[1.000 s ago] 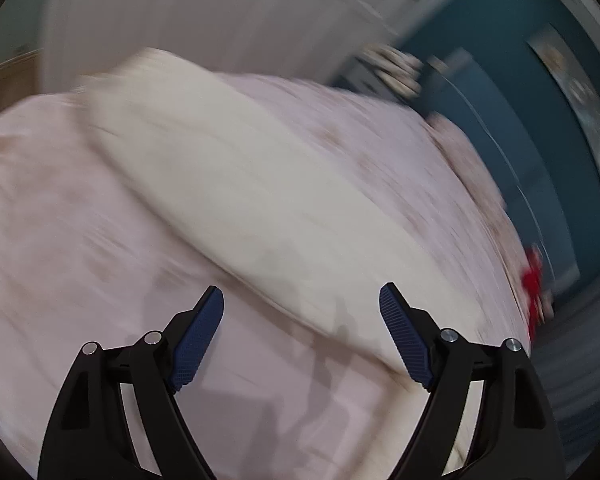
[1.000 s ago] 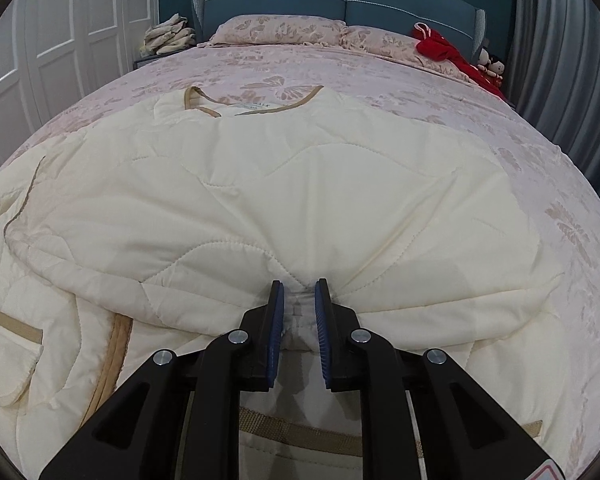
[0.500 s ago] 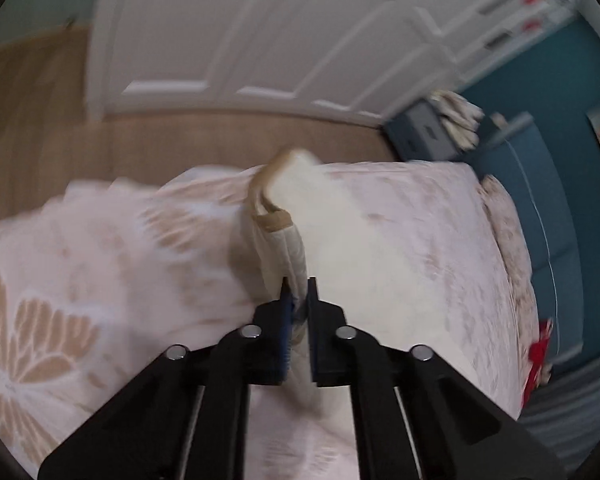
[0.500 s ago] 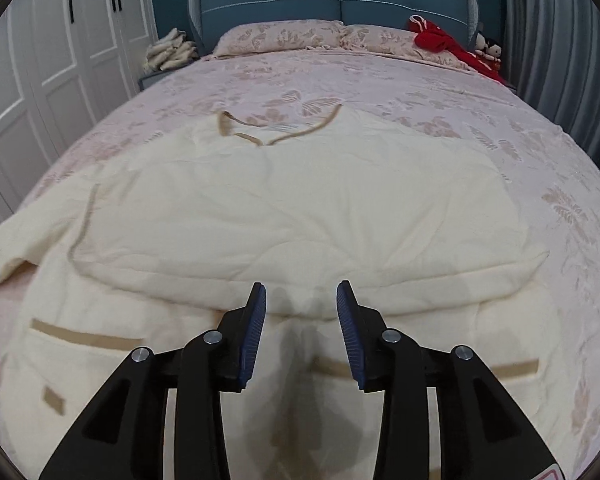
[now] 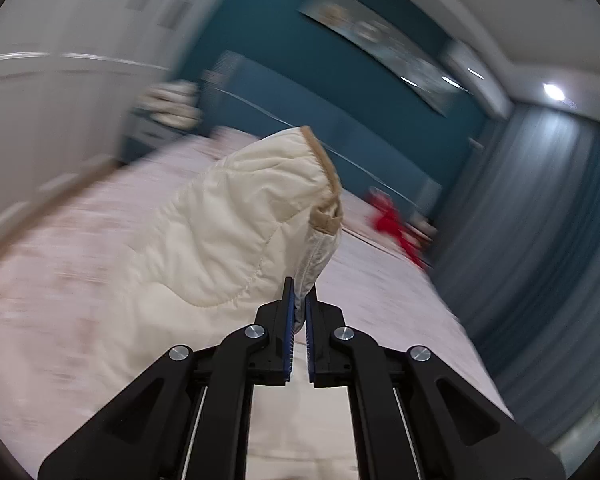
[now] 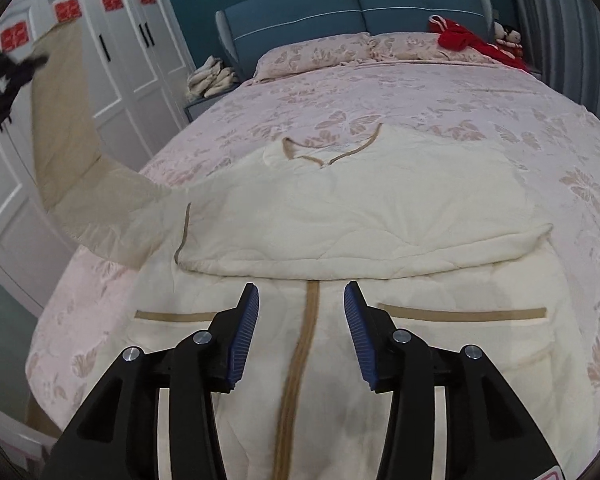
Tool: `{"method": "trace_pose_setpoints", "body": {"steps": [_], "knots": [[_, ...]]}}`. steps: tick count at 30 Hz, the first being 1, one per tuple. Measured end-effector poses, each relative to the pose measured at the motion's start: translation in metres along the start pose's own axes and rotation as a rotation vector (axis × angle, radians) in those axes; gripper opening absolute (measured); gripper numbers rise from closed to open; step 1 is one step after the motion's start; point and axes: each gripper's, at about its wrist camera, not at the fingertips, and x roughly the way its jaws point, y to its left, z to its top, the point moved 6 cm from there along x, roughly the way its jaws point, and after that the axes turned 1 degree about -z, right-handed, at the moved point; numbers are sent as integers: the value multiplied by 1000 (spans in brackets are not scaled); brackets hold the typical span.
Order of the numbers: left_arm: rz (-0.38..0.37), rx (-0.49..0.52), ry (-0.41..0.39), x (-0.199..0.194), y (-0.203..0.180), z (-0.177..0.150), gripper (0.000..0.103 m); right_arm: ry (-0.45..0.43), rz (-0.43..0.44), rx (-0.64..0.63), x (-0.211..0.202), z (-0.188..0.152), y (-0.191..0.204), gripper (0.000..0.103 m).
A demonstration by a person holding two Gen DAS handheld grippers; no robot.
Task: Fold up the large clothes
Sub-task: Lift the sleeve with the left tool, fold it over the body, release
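A cream quilted jacket (image 6: 360, 208) with tan trim lies face up on the bed, its right sleeve folded across the chest. My left gripper (image 5: 299, 304) is shut on the cuff end of the left sleeve (image 5: 240, 224) and holds it lifted above the bed. In the right wrist view that sleeve (image 6: 72, 152) rises to the upper left, where the left gripper (image 6: 4, 76) shows as a dark blur. My right gripper (image 6: 300, 320) is open and empty above the jacket's front, over the tan centre placket (image 6: 300, 360).
The bed (image 6: 440, 92) has a pink butterfly-print cover and pillows at the blue headboard. Red clothing (image 6: 464, 40) lies at the far right corner. White wardrobe doors (image 6: 120, 40) stand to the left, with a nightstand holding folded items (image 6: 212, 76).
My left gripper shut on the sleeve cuff and lifted it up off the bed. My right gripper let go of the folded sleeve, opened wider and drew back toward the hem.
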Motion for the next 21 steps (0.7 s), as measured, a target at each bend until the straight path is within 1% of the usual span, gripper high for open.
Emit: {"method": "trace_pose_setpoints", "body": {"steps": [1, 3, 5, 7, 9, 10, 11, 12, 13, 14, 15, 17, 18, 19, 21], "knots": [[-33, 15, 25, 15, -23, -7, 3, -8, -5, 5, -5, 2, -7, 45], [-101, 37, 95, 53, -71, -36, 3, -21, -6, 20, -14, 8, -25, 47], [-126, 44, 176, 90, -100, -72, 4, -33, 9, 49, -20, 16, -42, 49], [-115, 35, 268, 127, -113, -111, 4, -50, -6, 72, -24, 23, -59, 52], [-97, 10, 341, 155, -117, -147, 5, -49, -26, 99, -23, 25, -79, 53], [-88, 3, 397, 174, -118, -174, 5, -45, -30, 108, -22, 24, -85, 54], [-79, -6, 431, 182, -116, -193, 7, -33, -34, 126, -19, 22, -94, 54], [-70, -21, 467, 193, -113, -214, 12, -22, -33, 144, -15, 20, -103, 55], [-65, -41, 493, 200, -107, -227, 16, -12, -28, 162, -13, 19, -109, 56], [-65, -66, 503, 204, -101, -232, 23, -5, -22, 179, -11, 17, -115, 57], [-74, -101, 502, 202, -95, -239, 35, 3, -10, 202, -7, 17, -119, 58], [-119, -208, 467, 187, -78, -243, 52, 12, 29, 247, -1, 20, -126, 59], [-124, -252, 442, 176, -68, -249, 61, 13, 42, 264, 3, 23, -128, 61], [-121, -288, 416, 160, -64, -251, 64, 15, 54, 276, 8, 26, -129, 63], [-117, -376, 355, 136, -34, -242, 73, 18, 81, 291, 22, 34, -128, 65]]}}
